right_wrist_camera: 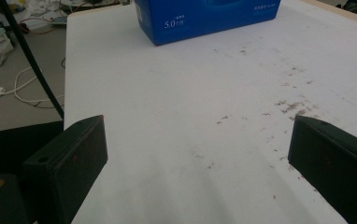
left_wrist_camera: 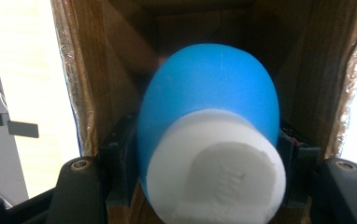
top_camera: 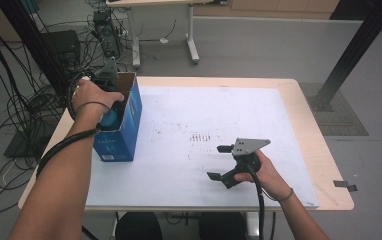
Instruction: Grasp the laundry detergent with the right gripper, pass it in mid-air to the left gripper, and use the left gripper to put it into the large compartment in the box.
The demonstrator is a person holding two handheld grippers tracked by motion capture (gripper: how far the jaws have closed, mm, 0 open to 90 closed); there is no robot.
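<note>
At the left edge of the surface [top_camera: 189,107], the left tongs [left_wrist_camera: 209,163] are sunk into the open top of a blue cardboard box [top_camera: 124,125], and from the high view the person's left hand [top_camera: 91,97] and the box wall hide most of them. What they hold is a blue and white bottle [left_wrist_camera: 209,126], rounded blue body with a white cap toward the camera; its far end is lost in the dark of the box. The left tongs are clamped on the bottle's sides, one jaw to each side, inside the brown box walls. Whether anything else lies in the box cannot be made out. Toward the right, the right tongs [top_camera: 220,162] rest well apart from the box, jaws spread wide with only the stained white surface between them.
</note>
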